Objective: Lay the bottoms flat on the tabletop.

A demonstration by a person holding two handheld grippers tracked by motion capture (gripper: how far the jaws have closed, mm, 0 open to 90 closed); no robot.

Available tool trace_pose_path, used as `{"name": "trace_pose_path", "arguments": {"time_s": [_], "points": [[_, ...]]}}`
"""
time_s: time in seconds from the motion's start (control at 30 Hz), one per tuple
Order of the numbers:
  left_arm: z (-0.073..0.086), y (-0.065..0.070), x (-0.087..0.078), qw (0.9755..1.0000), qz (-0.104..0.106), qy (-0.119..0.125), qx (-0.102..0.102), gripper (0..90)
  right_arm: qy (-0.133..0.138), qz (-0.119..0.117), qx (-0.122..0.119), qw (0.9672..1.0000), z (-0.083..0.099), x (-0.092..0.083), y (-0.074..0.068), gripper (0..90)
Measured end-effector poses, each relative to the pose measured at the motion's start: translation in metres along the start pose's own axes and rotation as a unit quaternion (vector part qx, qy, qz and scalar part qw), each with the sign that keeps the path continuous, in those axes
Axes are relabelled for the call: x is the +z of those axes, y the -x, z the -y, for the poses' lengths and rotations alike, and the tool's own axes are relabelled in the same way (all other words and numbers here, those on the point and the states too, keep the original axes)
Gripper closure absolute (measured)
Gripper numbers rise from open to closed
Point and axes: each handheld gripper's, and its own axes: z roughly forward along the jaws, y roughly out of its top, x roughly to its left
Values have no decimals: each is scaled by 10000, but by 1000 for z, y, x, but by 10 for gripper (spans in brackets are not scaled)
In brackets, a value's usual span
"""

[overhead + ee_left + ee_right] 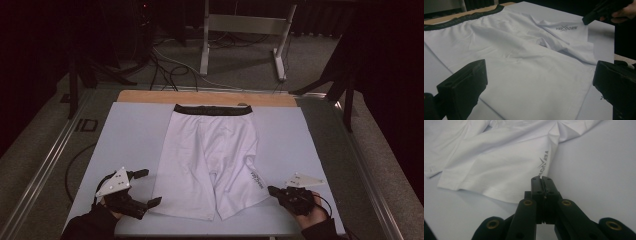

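Dark room all round, with a grey floor, loose cables (165,65) and the legs of a metal frame (245,35) beyond the far edge of the table (125,125). That table has a pale blue-grey top, and a strip of bare wood (150,96) runs along its far side.

White shorts (210,155) lie flat in the middle of it, the black waistband (212,110) turned away from me and the two legs pointing toward me. A small grey logo (257,179) sits on the leg at my right, near its hem. The cloth is a little rumpled around the crotch and that same leg.

At my left I hold the left gripper (145,187), near the corner of the table, just beside the hem of the nearer leg. Its jaws stand wide apart and hold nothing; in the left gripper view the leg of the shorts (529,82) spreads out between them and ahead of them. A grey three-cornered plate (114,181) rides on top.

At my right I hold the right gripper (272,190), its tip just beside the outer edge of the other leg, near the logo. Its jaws are pressed together; in the right gripper view the tips (541,179) meet just over the hem, next to the logo (543,163). Whether they pinch any cloth, I cannot tell.
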Motion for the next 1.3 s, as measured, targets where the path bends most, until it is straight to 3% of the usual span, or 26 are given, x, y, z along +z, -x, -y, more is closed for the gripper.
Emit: {"name": "trace_pose_path", "arguments": {"time_s": [0.37, 0.6, 0.63, 0.67, 0.7, 0.73, 0.77, 0.8, 0.83, 0.87, 0.9, 1.07, 1.3], "points": [[0, 0, 1, 10000, 25, -7, -2, 4, 36, 195, 336, 9992, 22, -26, -7, 893], [0, 0, 1, 10000, 39, -28, 13, 4, 66, 177, 417, 9990, 27, -32, -10, 876], [0, 1, 2, 10000, 42, -35, 6, 4, 167, 172, 493, 9985, 27, -36, -11, 700], [0, 1, 2, 10000, 42, -35, 6, 4, 167, 172, 493, 9985, 27, -36, -11, 700], [0, 1, 2, 10000, 53, -42, 2, 4, 358, 228, 492, 9979, 26, -38, -10, 521], [0, 1, 2, 10000, 53, -42, 2, 4, 358, 228, 492, 9979, 26, -38, -10, 521], [-1, 1, 2, 10000, 51, -45, 13, 4, 508, 284, 544, 9968, 25, -39, -7, 388], [-1, 1, 2, 10000, 51, -45, 13, 4, 508, 284, 544, 9968, 25, -39, -7, 388], [-1, 2, 2, 10000, 48, -44, 25, 4, 674, 363, 555, 9955, 23, -39, -3, 256], [-1, 2, 2, 10000, 48, -44, 25, 4, 674, 363, 555, 9955, 23, -39, -3, 256], [-2, 3, 2, 10000, 57, -38, 25, 4, 851, 208, 486, 9950, 21, -39, 1, 183], [-4, 6, 4, 9999, 121, -62, 37, 4, 938, 266, 404, 9944, 15, -32, 7, 142], [-6, 9, 5, 9999, 126, -52, 89, 4, 1076, 38, 79, 9942, 4, -18, 11, 150]]}}
